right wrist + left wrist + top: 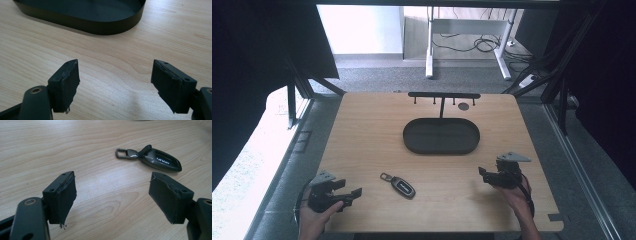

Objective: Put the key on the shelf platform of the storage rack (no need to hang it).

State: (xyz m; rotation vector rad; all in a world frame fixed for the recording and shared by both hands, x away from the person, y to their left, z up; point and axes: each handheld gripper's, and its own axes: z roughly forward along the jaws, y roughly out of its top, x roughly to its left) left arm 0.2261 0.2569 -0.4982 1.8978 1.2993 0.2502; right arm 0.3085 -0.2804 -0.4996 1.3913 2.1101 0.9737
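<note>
Closest to the camera are two hands, one at each bottom corner of the wooden table (362,130). Each hand holds one gripper, so there are two grippers. The left gripper (353,195) sits at the near left corner. Its two black jaws are wide apart and hold nothing. The right gripper (482,174) sits at the near right side. Its jaws are wide apart too, with only bare wood between them.

There is one car key (403,186). It lies flat on the table near the front, between the two grippers and closer to the left one. It has one small metal ring (122,153) on its end. In the left gripper view the key lies a little way past the open jaws, not touching them. Nothing lies in between.

There is one dark oval tray (412,145) in the middle of the table, past the key. Behind it stands one black rack (444,95) with little hooks. In the right gripper view the tray's wall (100,27) lies ahead of the jaws.
</note>
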